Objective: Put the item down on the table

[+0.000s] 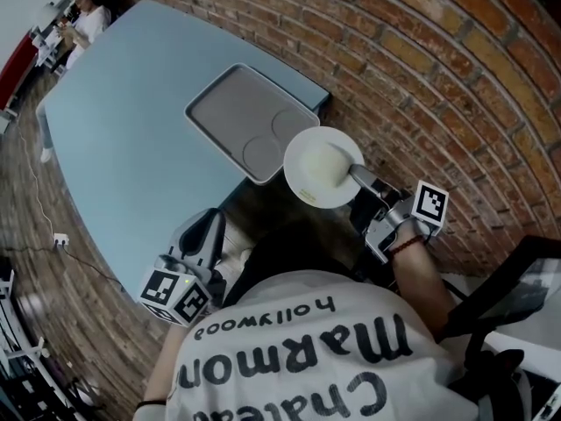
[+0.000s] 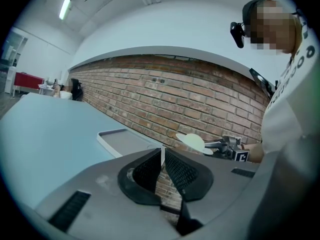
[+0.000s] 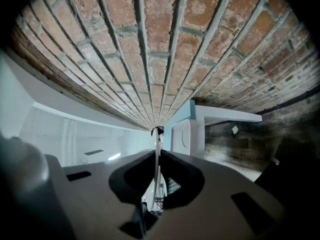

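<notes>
A white round plate (image 1: 323, 167) hangs in the air just off the near right corner of the grey compartment tray (image 1: 228, 112), over the gap between the light blue table (image 1: 123, 139) and the brick wall. My right gripper (image 1: 359, 175) is shut on the plate's right rim. In the right gripper view the plate (image 3: 158, 154) shows edge-on as a thin white line pinched between the jaws. My left gripper (image 1: 209, 231) hovers low by the table's near edge, jaws together and holding nothing. From the left gripper view the plate (image 2: 192, 141) and tray (image 2: 122, 141) lie ahead.
A brick wall (image 1: 421, 77) runs close along the table's right side. At the table's far end sits a person (image 1: 88, 16). A cable and socket (image 1: 60, 238) lie on the wooden floor at left. A dark chair (image 1: 504, 296) stands at my right.
</notes>
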Tool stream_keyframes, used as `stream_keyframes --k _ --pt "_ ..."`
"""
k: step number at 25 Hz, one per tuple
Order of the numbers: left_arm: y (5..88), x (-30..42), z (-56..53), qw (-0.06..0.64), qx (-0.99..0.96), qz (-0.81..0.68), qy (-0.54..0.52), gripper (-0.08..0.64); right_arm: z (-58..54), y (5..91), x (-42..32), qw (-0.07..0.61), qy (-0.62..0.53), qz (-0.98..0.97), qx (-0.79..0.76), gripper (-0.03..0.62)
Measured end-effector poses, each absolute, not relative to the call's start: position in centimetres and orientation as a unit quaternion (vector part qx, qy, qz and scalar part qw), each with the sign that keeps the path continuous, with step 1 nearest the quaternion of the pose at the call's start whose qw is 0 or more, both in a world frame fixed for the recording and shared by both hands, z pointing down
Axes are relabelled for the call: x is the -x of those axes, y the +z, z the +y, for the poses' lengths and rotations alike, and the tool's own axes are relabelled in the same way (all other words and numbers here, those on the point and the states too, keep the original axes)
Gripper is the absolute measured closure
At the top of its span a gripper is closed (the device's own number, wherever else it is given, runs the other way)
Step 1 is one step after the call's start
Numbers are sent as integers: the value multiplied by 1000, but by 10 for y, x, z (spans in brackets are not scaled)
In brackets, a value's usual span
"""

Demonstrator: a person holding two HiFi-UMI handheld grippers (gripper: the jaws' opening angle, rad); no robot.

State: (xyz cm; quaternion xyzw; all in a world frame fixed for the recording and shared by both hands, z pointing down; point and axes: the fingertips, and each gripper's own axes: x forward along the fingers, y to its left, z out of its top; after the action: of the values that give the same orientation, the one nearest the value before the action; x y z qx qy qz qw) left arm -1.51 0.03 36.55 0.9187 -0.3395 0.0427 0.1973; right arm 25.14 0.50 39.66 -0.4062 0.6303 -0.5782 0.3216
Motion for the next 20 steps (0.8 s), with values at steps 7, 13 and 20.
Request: stream_keyframes --k 7,13,20 --pt "365 16 -9 195 -920 -337 34 534 -1 403 -250 316 -583 627 409 569" --pt "361 17 -24 185 -927 -324 32 534 -15 406 -248 316 -584 622 415 569" --pt "356 30 -46 168 -925 -340 27 534 -43 415 -251 322 -588 608 425 569"
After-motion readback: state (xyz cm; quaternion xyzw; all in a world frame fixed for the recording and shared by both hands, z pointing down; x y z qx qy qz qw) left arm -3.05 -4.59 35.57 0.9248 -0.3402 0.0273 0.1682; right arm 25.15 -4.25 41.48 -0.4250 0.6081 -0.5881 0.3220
